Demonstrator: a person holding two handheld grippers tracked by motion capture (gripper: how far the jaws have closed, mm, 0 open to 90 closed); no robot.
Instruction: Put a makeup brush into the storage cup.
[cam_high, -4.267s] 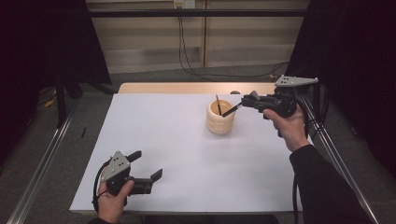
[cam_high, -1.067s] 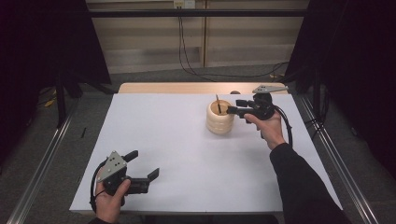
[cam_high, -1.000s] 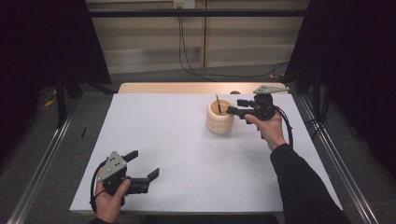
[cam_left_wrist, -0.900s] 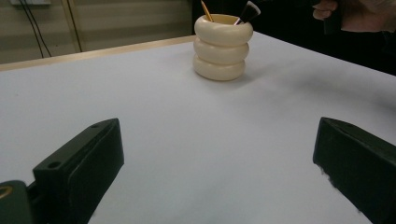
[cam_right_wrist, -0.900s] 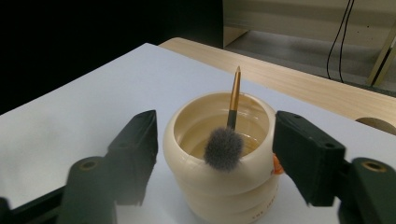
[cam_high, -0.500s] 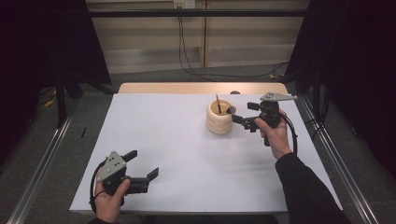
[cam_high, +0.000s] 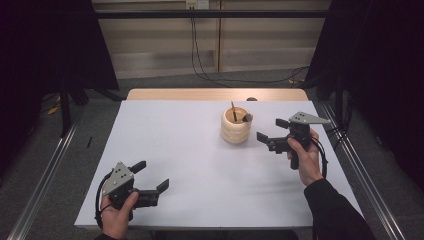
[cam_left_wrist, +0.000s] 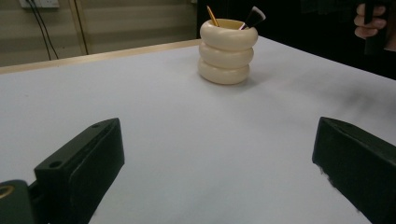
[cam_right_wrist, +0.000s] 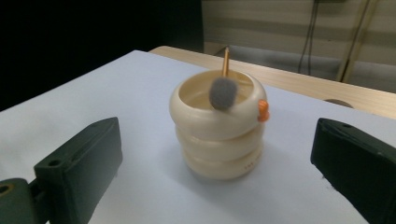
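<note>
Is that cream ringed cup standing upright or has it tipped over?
Upright. The cream cup sits flat on the white table, opening upward, with a brush and a stick poking out.

Cream, ringed cup (cam_high: 235, 127) on a plain white table (cam_high: 190, 150) with a pale wooden far edge; inside, a brush (cam_right_wrist: 223, 93) with a grey tip and an orange-gold stick (cam_right_wrist: 226, 61); small orange mark on the cup's rim; black left gripper (cam_high: 153, 177) and black right gripper (cam_high: 272, 131), each topped by a grey plate; dark sleeve, black surroundings, beige wall behind
</note>
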